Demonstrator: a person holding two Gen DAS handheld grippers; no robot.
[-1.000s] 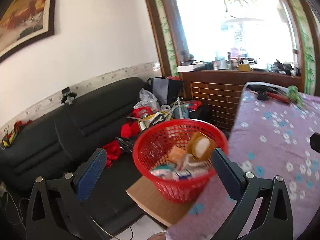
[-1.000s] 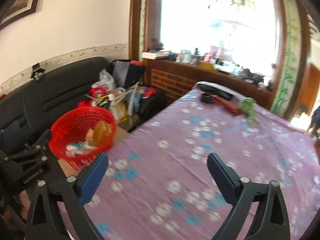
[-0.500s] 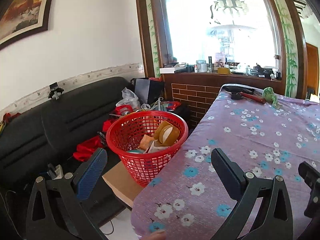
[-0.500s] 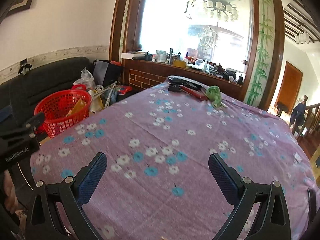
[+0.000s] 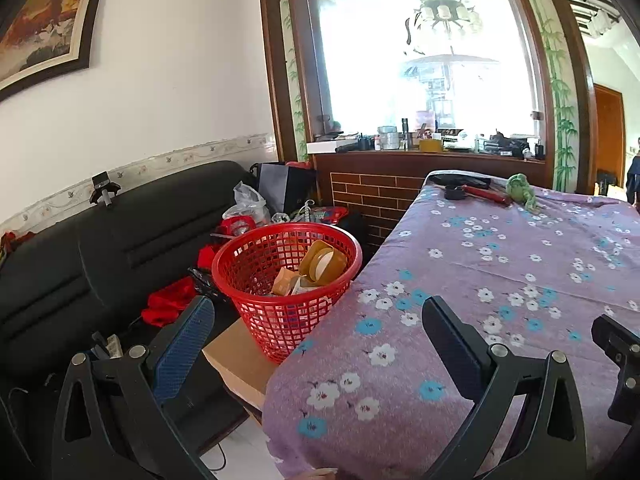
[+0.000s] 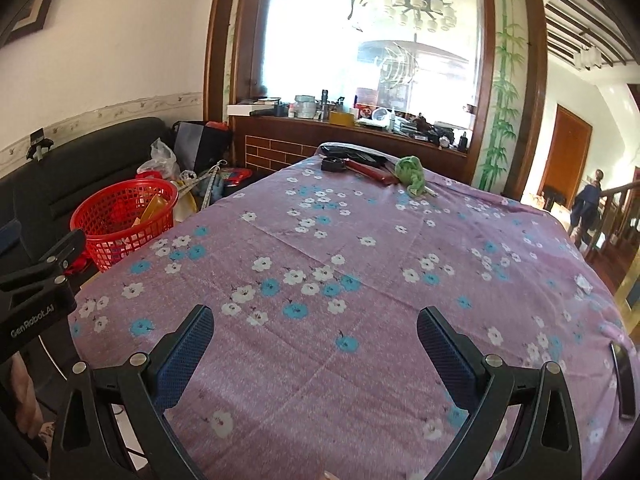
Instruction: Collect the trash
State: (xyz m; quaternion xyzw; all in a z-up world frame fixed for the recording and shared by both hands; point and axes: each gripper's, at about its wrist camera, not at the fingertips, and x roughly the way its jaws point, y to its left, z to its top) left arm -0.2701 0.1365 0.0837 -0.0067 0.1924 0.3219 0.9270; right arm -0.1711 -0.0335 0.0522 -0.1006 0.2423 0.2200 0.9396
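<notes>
A red mesh basket [image 5: 286, 276] holds a tape roll [image 5: 322, 266], a small box and wrappers; it stands on a cardboard box [image 5: 240, 360] at the table's left edge, and shows again as the basket [image 6: 124, 220] in the right wrist view. My left gripper [image 5: 316, 340] is open and empty, just short of the basket and the table corner. Over the near part of the purple flowered tablecloth [image 6: 360, 280], my right gripper [image 6: 314, 352] is open with nothing in it. The left gripper's black body [image 6: 36, 296] shows at the left edge.
At the table's far end lie a green crumpled thing [image 6: 412, 172], a red-handled tool [image 6: 368, 170] and a black tape roll [image 6: 334, 164]. A black sofa [image 5: 100, 248] with red cloth, bags and clutter lies left. A dark flat object [image 6: 624, 380] lies near the right edge. A person [image 6: 588, 208] stands far right.
Both grippers have pulled back and away from the basket, which now looks smaller and farther left. The view swung right over the tablecloth. Both stayed open and empty.
</notes>
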